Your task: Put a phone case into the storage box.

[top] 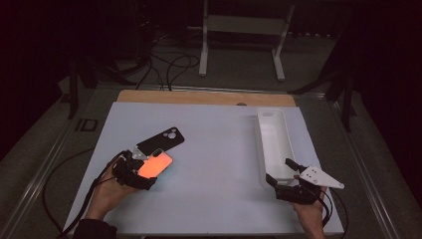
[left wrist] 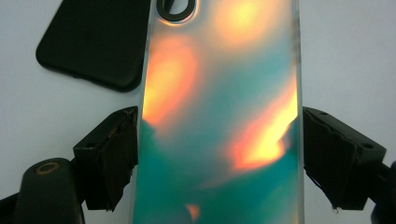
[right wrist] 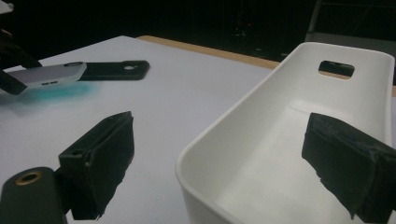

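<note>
We see a dark room, with light falling mainly on the table (top: 219,134), whose top is covered by a white sheet; a strip of bare wood (top: 204,97) shows along its far edge. Around it lies a grey floor (top: 239,67). Beyond the table stands a white frame (top: 244,25) on two legs, and black cables (top: 169,67) loop across the floor to its left. Dark stands (top: 74,84) rise at both sides. A metal rail (top: 45,164) runs along the left. The far wall is lost in blackness.
</note>
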The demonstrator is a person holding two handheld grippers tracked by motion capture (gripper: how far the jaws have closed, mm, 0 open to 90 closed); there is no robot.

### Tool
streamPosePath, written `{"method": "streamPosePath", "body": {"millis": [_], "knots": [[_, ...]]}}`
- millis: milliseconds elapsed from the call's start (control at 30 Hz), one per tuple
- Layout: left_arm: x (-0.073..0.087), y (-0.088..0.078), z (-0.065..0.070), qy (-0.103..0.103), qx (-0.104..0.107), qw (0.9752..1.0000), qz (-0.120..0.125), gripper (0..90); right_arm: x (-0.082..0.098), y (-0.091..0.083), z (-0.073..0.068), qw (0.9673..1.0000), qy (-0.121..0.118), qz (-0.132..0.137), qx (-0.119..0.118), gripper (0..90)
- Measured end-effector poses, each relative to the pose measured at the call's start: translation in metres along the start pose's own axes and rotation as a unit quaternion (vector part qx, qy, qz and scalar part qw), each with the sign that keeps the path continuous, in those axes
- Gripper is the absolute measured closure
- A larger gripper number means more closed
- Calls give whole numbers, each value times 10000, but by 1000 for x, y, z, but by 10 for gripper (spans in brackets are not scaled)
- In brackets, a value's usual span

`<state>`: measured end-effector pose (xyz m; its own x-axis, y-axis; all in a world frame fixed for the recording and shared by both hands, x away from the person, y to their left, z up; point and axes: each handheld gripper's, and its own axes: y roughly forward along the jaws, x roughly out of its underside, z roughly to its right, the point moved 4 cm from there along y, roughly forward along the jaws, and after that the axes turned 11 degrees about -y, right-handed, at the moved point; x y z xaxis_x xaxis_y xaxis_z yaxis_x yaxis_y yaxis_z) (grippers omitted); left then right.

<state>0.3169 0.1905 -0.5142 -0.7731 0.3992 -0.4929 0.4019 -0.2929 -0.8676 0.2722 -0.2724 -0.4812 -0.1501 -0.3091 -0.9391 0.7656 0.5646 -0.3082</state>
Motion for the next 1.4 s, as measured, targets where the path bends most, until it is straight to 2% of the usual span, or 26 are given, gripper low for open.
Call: {"method": "streamPosePath", "body": {"millis": [167, 367, 633, 667, 733, 867, 900, 1067, 1100, 1133, 1233, 1367, 1400], "knots": [[-5, -4, 5, -71, -49, 9995, 296, 170, -2, 0, 1, 10000, 35, -9, -1, 92], [-15, -10, 15, -43, -16, 9965, 835, 170, -6, 0, 2, 10000, 57, -40, 4, 92], [-32, -23, 34, -20, 10, 9879, 1550, 170, -18, -2, 6, 9996, 250, 73, -118, 92], [-35, -25, 37, -32, 56, 9861, 1659, 170, -19, -2, 6, 9996, 260, 67, -118, 91], [-40, -27, 43, -13, 126, 9841, 1770, 170, -22, 0, 6, 9995, 265, 66, -168, 91], [-47, -27, 52, 94, 195, 9828, 1836, 170, -28, 2, 4, 9992, 309, 110, -249, 91], [-52, -28, 60, 197, 235, 9814, 1897, 170, -30, 3, 3, 9991, 301, 124, -280, 91], [-65, -30, 82, 388, 373, 9765, 2086, 170, -43, 11, -4, 9984, 250, 135, -481, 91], [-65, -30, 82, 388, 373, 9765, 2086, 170, -43, 11, -4, 9984, 250, 135, -481, 91], [-70, -30, 91, 474, 391, 9749, 2141, 170, -47, 14, -5, 9981, 236, 148, -543, 91], [-76, -29, 102, 575, 456, 9721, 2226, 170, -51, 18, -7, 9976, 235, 160, -634, 91], [-81, -26, 113, 730, 455, 9711, 2227, 170, -55, 22, -10, 9971, 210, 172, -709, 92], [-82, -24, 117, 797, 410, 9700, 2261, 170, -56, 24, -12, 9970, 198, 166, -729, 92]]}}
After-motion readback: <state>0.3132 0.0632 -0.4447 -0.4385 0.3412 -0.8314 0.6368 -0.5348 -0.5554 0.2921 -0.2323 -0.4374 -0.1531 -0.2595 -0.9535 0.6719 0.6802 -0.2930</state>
